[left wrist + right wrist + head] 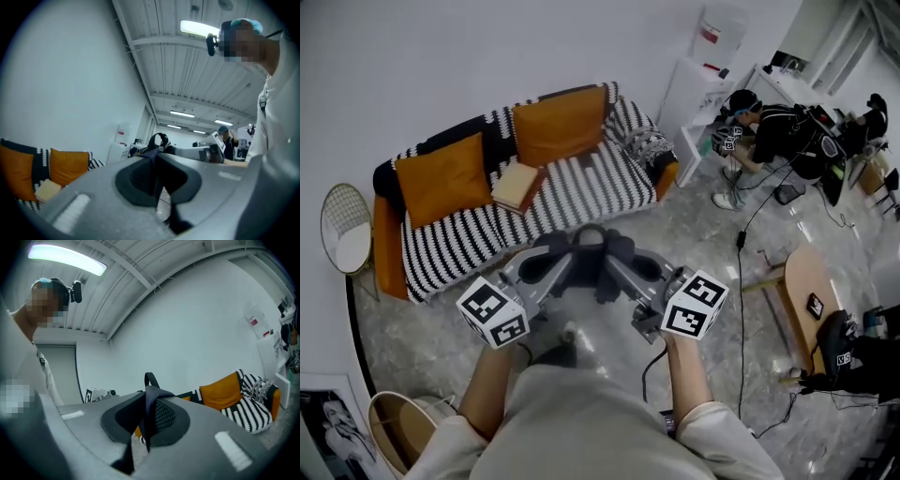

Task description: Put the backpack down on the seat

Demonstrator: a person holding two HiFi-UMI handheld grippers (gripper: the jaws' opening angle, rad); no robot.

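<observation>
Brightly, evenly lit from ceiling tubes (199, 29) overhead, blown out to white in both gripper views. Pale glare streaks on the glossy floor (806, 230); shadows soft. Strong fisheye bending, black vignette at the gripper views' corners. Out of focus up close: left gripper (157, 180), right gripper (146, 423), and seemingly a dark strap (149, 404) pinched there.

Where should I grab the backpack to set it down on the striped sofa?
By its shoulder straps, one per tool, coming in from either side. That is the grip now: the left tool and right tool are each shut on a flat dark strap, thin enough for the jaws. The backpack hangs between them with its top loop up, so it should lower evenly onto the sofa.
</observation>
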